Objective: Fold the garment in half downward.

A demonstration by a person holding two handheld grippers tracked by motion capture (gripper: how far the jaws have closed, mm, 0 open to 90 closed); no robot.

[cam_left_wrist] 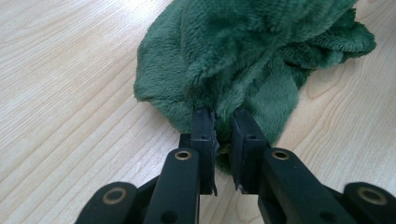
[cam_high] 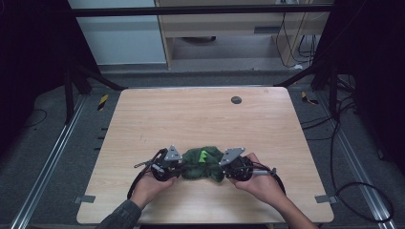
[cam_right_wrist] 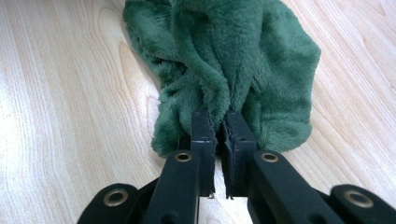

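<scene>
A crumpled dark green plush cloth [cam_high: 203,163] lies near the front middle of the wooden table [cam_high: 200,119], with a bright green patch on top. My left gripper [cam_high: 179,168] holds its left end and my right gripper [cam_high: 224,169] its right end. In the left gripper view the jaws pinch a fold of the green cloth [cam_left_wrist: 243,60], with the left gripper [cam_left_wrist: 225,119] nearly closed on it. In the right gripper view the right gripper [cam_right_wrist: 220,119] is clamped tight on a bunched fold of the green cloth [cam_right_wrist: 224,56]. Both hands rest low on the table.
A small dark round disc [cam_high: 236,100] sits on the table's far side. Bare wood spreads behind and to both sides of the cloth. Black frame struts, cables and floor rails surround the table.
</scene>
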